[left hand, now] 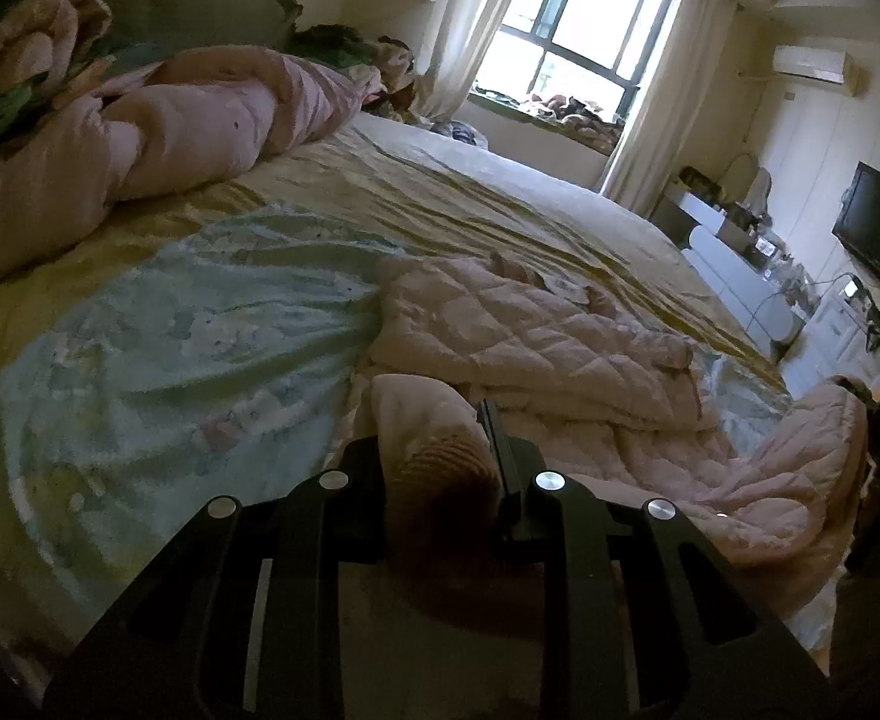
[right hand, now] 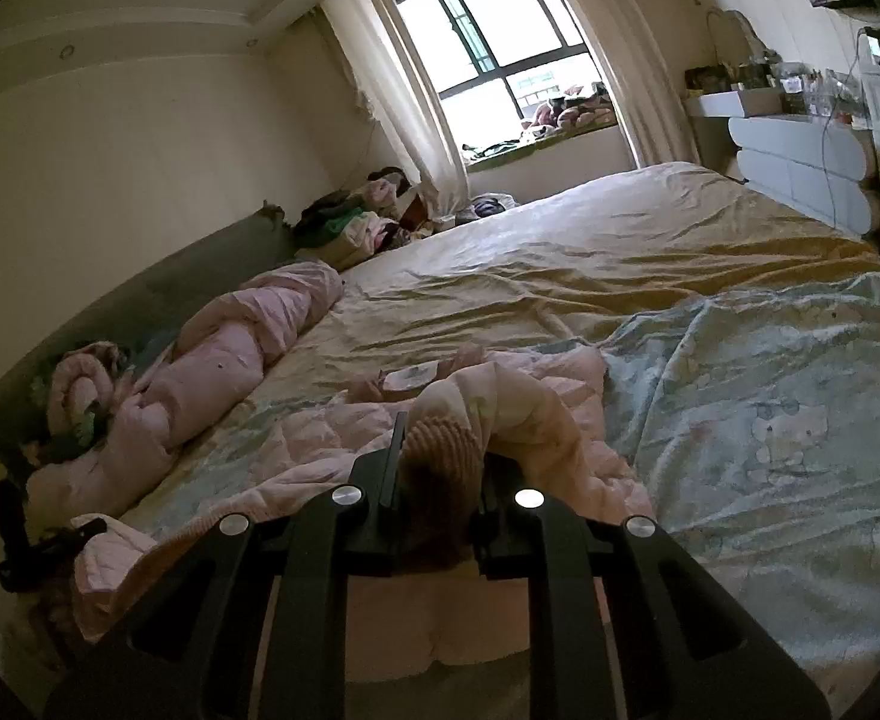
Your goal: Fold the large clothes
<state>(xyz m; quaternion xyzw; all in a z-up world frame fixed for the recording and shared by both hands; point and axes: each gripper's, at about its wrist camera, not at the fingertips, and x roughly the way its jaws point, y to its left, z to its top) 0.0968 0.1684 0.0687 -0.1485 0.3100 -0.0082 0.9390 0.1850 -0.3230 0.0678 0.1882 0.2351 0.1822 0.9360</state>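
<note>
— What is seen of the garment?

— A pale pink quilted jacket (left hand: 536, 324), stitched in a diamond pattern, is spread rumpled across the near part of the bed. Its ribbed cuffs are raised off the bedding: one cuff (left hand: 440, 456) is pinched in the left wrist view, the other cuff (right hand: 440, 438) in the right wrist view.

— And the body of it?

— It is laid partly flat, with folds bunched toward the near edge. A white label (right hand: 410, 377) is shown face up near the collar, beside the raised sleeve (right hand: 524, 414).
</note>
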